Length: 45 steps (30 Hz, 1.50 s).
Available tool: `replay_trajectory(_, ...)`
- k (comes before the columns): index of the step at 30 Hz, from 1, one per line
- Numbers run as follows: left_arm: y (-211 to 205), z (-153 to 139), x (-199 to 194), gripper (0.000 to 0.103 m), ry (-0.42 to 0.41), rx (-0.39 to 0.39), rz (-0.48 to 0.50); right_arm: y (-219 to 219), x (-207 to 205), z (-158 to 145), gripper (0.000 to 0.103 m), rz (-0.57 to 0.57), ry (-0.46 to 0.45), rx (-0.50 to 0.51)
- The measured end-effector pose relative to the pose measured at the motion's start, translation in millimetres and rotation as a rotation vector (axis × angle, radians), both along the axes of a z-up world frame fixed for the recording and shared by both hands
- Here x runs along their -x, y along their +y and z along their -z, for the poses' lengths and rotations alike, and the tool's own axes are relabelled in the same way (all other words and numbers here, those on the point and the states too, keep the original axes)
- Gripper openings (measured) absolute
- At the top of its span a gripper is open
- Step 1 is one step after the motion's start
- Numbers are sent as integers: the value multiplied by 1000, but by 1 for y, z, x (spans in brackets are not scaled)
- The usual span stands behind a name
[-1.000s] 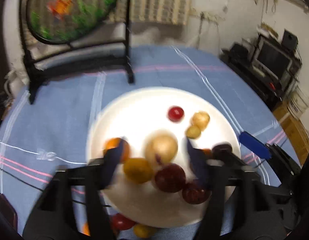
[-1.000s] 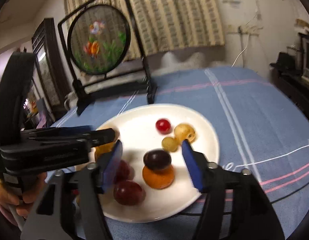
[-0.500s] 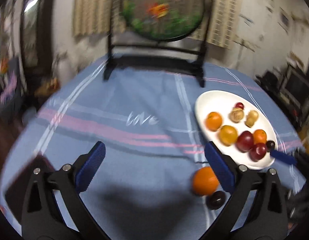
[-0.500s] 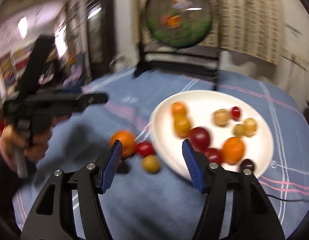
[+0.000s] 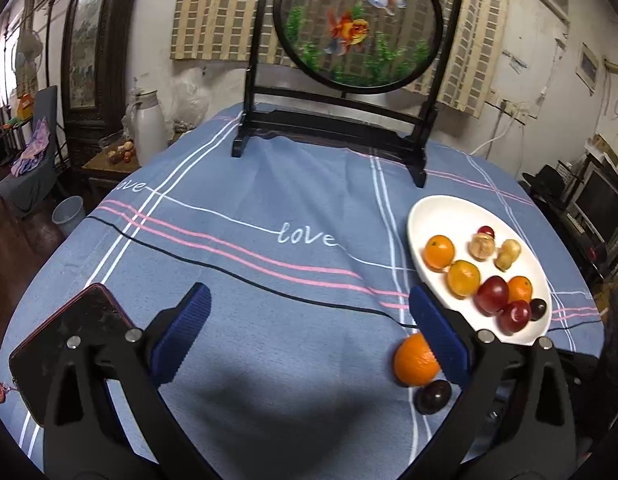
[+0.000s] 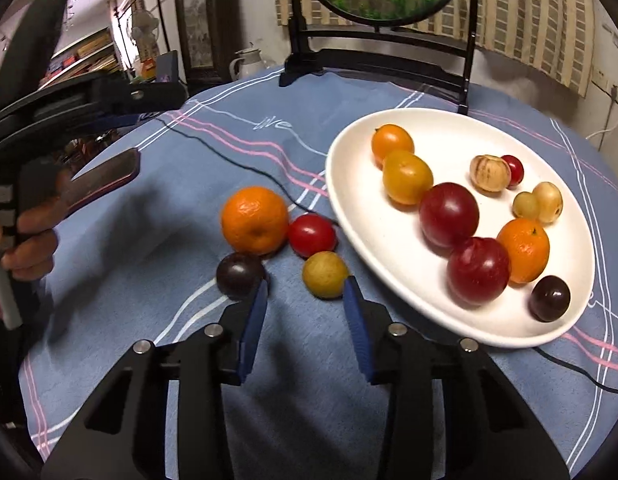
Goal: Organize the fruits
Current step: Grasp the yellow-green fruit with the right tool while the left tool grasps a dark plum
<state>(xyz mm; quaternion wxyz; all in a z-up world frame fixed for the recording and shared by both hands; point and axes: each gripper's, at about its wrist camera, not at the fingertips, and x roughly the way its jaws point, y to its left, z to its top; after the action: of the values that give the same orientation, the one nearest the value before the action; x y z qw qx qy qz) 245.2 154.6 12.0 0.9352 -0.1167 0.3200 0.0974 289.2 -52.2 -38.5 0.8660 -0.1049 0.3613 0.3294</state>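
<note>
A white plate (image 6: 365, 200) holds several fruits; it also shows in the left wrist view (image 5: 433, 216). On the cloth left of it lie an orange (image 6: 254, 220), a red fruit (image 6: 312, 235), a yellow fruit (image 6: 325, 274) and a dark plum (image 6: 240, 274). My right gripper (image 6: 305, 294) is open and empty, just short of the yellow fruit and plum. My left gripper (image 5: 309, 312) is open wide and empty above the cloth; the orange (image 5: 413, 361) and plum (image 5: 433, 396) sit by its right finger.
A framed goldfish screen (image 5: 359, 24) stands at the back of the blue striped tablecloth (image 5: 237, 256). A dark phone (image 5: 65, 344) lies at the front left. A thin black cable (image 6: 237, 164) crosses the cloth. The left gripper's body (image 6: 69, 96) is at the left.
Both grippers have pulled back off the plate and swung left. The loose fruits beside the plate have come into view. The right gripper now sits close to the yellow fruit and plum.
</note>
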Motion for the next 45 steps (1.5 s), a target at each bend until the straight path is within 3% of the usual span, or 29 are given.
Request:
replay_trajectory(7,-15,-6,5,101,-33,-86,16,6,-15,6,41,31,12,18)
replay_trajectory(17,-11,0,1,101,-3,-73,12,4,-17,7,29,58,6,34)
replay_trajectory(22,-13,10,1,101,40,-77,20,-12,-5,-16,28,61,-19,-72)
replay_trajectory(25,-23,22,14,99,64,-41,56,-24,-1,-28,28,74,-31,-129)
replay_trajectory(29,-53,33,36,77,85,47,175,-37,1,-35,28,116,-50,-156)
replay_trajectory(31,-74,32,41,72,82,77,261,-40,0,-35,29,130,-51,-156)
replay_trajectory(34,-99,37,34,62,114,31,300,-45,-2,-35,28,154,-68,-143)
replay_trajectory(37,-112,48,23,42,178,23,321,-52,-3,-36,28,175,-66,-158)
replay_trajectory(45,-100,59,9,39,229,25,215,-56,-3,-38,28,188,-50,-177)
